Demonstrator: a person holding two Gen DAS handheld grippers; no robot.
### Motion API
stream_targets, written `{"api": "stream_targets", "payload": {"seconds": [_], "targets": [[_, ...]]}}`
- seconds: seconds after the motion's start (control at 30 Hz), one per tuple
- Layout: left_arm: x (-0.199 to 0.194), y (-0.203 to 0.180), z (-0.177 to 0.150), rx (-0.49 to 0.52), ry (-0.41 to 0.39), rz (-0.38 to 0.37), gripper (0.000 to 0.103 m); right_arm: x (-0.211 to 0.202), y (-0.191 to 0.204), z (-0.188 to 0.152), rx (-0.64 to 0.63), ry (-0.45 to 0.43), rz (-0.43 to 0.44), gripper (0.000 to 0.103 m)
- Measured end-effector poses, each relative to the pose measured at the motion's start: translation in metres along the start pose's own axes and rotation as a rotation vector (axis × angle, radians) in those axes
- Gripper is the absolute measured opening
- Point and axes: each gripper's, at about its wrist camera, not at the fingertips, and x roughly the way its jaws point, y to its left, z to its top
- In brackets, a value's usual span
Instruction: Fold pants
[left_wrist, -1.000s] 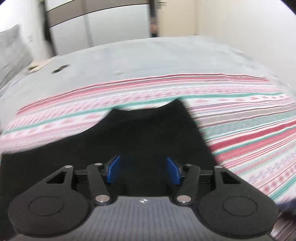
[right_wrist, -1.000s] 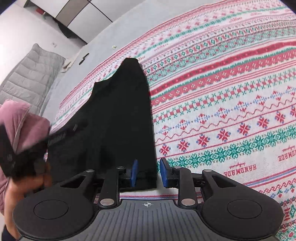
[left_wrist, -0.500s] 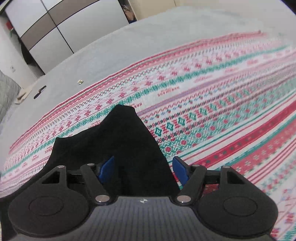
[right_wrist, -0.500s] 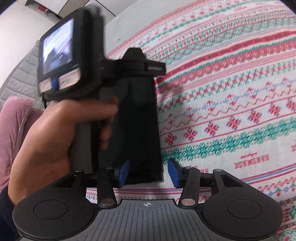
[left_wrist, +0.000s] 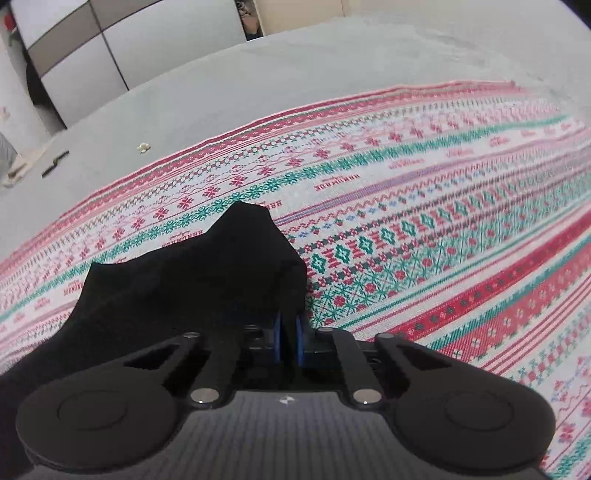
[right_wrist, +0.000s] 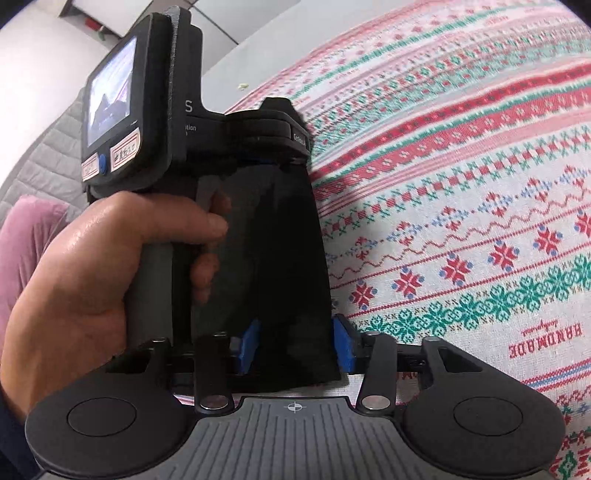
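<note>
Through your left wrist camera, the black pants lay bunched on the patterned blanket. Your left gripper had its blue pads nearly together, apparently pinching the fabric's right edge.

From your right wrist camera, your right gripper stood partly apart, jaws just closing, the pants' near end between the pads, contact uncertain. Your left hand gripped the other tool's handle, left of the pants.
</note>
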Motion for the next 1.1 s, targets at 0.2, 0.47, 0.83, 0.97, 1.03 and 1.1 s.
{"api": "stream_targets", "payload": {"seconds": [0.2,0.47,0.83,0.97,1.03,1.1], "targets": [[-0.017,0.032,0.002,-0.101,-0.046,-0.071,0.028,0.001,-0.01,0.008,0.025,-0.027,0.008,0.043],[-0.037,0.063,0.007,-0.215,-0.079,-0.095,0.027,-0.003,0.025,-0.002,-0.116,-0.084,0.011,0.01],[-0.066,0.03,0.026,-0.252,-0.14,-0.107,0.025,-0.045,0.022,0.002,-0.085,-0.158,-0.048,0.006],[-0.074,0.007,0.035,-0.245,-0.155,-0.124,0.025,-0.068,0.01,0.0,-0.069,-0.181,-0.06,0.006],[-0.077,-0.008,0.04,-0.239,-0.157,-0.133,0.025,-0.08,0.001,0.0,-0.058,-0.195,-0.075,0.006],[-0.08,-0.027,0.043,-0.224,-0.163,-0.146,0.025,-0.092,-0.008,-0.001,-0.046,-0.212,-0.09,0.006]]}}
